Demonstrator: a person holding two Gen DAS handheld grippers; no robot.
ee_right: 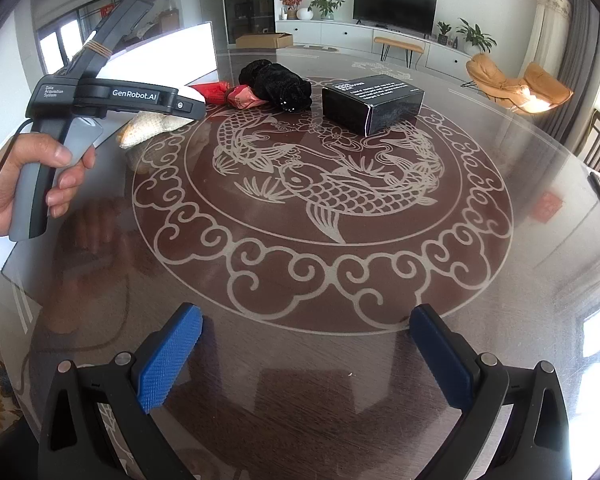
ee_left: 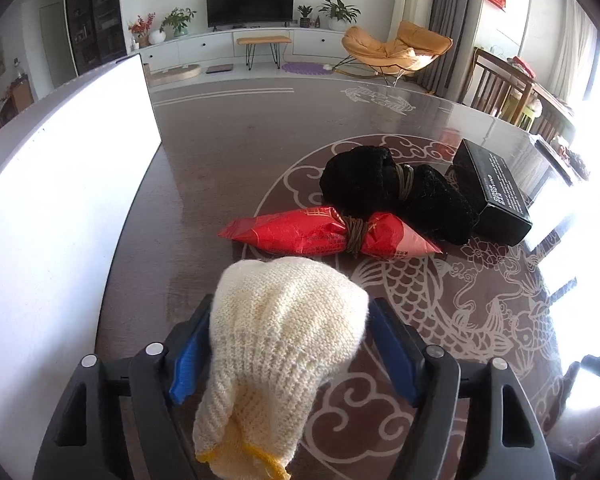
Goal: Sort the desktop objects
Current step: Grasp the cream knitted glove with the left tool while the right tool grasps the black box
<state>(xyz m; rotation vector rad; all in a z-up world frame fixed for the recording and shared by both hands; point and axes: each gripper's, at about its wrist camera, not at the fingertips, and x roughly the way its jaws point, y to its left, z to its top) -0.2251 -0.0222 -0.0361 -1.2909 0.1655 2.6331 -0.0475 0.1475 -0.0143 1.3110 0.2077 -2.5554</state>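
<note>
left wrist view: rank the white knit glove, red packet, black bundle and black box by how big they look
1. white knit glove, though it sits between the left gripper's fingers, nearest the camera, so its lead is unsure
2. black bundle
3. red packet, close to the bundle
4. black box, partly hidden

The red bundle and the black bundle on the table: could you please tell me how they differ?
The red bundle is glossy printed plastic; the black bundle is matte, fuzzy fabric. The red bundle is slim with pointed ends; the black bundle is bulkier and rounded. The red bundle lies nearer the left wrist camera, the black behind it. Both are tied around the middle with brownish cord.
</note>
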